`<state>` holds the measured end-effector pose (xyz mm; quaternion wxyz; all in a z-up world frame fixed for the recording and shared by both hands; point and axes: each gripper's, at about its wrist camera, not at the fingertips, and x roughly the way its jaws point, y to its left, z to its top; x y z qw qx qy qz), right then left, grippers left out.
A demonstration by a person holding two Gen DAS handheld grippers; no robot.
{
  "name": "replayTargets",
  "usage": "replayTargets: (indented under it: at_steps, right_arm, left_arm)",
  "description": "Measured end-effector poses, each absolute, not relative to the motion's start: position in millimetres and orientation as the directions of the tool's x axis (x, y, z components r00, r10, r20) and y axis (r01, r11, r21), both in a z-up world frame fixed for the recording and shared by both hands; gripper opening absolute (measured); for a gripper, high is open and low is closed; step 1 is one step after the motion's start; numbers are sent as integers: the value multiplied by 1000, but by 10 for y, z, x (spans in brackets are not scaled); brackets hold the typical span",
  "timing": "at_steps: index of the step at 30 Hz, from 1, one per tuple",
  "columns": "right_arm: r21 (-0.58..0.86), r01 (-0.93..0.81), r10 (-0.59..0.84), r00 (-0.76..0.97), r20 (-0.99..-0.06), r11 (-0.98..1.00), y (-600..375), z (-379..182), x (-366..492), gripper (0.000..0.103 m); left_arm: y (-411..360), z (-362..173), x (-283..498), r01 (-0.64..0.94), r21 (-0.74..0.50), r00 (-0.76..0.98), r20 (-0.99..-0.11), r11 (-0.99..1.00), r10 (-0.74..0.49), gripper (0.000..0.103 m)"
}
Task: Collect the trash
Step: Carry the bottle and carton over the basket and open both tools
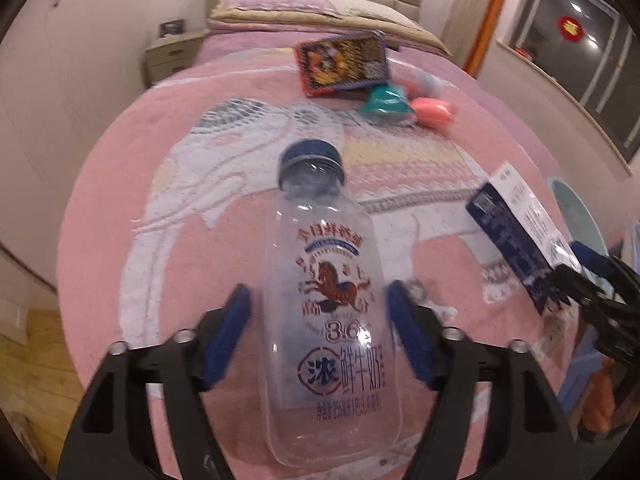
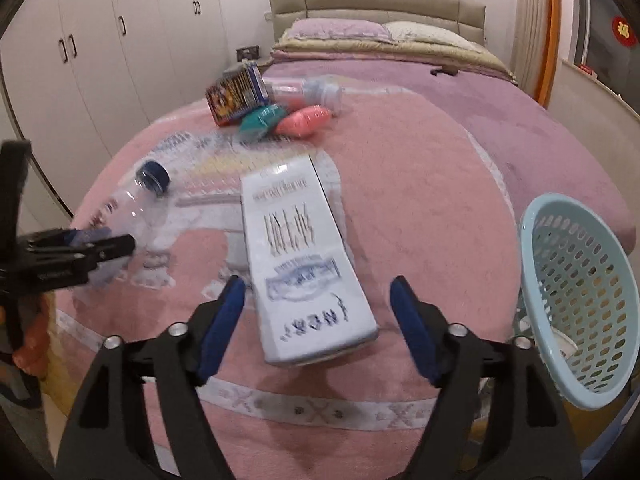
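An empty clear milk bottle (image 1: pixel 328 304) with a blue cap lies on the pink bedspread, between the open fingers of my left gripper (image 1: pixel 320 300), not gripped; it also shows in the right wrist view (image 2: pixel 136 200). A white carton (image 2: pixel 304 264) lies between the open fingers of my right gripper (image 2: pixel 318 292), not gripped; it also shows in the left wrist view (image 1: pixel 516 236). Further up the bed lie an orange snack box (image 1: pixel 344 62), a teal packet (image 1: pixel 386 102), a pink packet (image 1: pixel 432 110) and a small clear bottle (image 2: pixel 320 94).
A light blue perforated basket (image 2: pixel 580 280) stands at the bed's right edge. White wardrobes (image 2: pixel 80 60) line the left wall. A nightstand (image 1: pixel 172 54) sits beside the headboard. Pillows and folded quilts (image 2: pixel 384 40) lie at the bed's head.
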<state>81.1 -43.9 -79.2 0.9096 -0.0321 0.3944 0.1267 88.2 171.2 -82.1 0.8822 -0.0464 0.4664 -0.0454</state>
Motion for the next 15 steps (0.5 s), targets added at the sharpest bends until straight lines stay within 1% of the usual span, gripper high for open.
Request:
replayTargets:
  at_steps: [2, 5, 8, 9, 10, 11, 12, 13, 15]
  right_arm:
    - [13, -252, 185, 673, -716, 968, -393, -740, 830, 73]
    - [1, -257, 171, 642, -748, 966, -298, -776, 964, 73]
    - [-45, -246, 120, 615, -779, 968, -210, -877, 1074, 72]
    - [-54, -249, 110, 602, -791, 967, -185, -916, 1101, 72]
    - [-54, -254, 112, 595, -796, 966, -176, -944, 1112, 70]
    - [-53, -259, 115, 593, -797, 964, -171, -960, 1112, 58]
    - [-57, -267, 117, 592, -797, 962, -169, -972, 1110, 54]
    - [-51, -270, 126, 597, -792, 961, -182, -968, 1107, 53]
    - [-29, -272, 149, 610, -778, 962, -233, -926, 1077, 49]
  left_arm:
    - [1700, -805, 869, 22, -109, 568, -817, 994, -102, 74]
    - [1683, -809, 900, 15, -94, 572, -816, 995, -86, 74]
    - [1649, -819, 930, -6, -35, 577, -817, 999, -25, 73]
    - [1629, -848, 953, -5, -6, 565, -825, 1000, -2, 66]
    - [1622, -851, 950, 6, 1, 556, -831, 1000, -2, 58]
    - [1609, -847, 936, 13, 11, 550, -835, 1000, 2, 53]
    - [1588, -825, 916, 15, 30, 552, -834, 999, 17, 53]
    - [1571, -801, 904, 18, 35, 560, -828, 999, 19, 53]
    - [1559, -744, 869, 32, -2, 579, -815, 999, -20, 52]
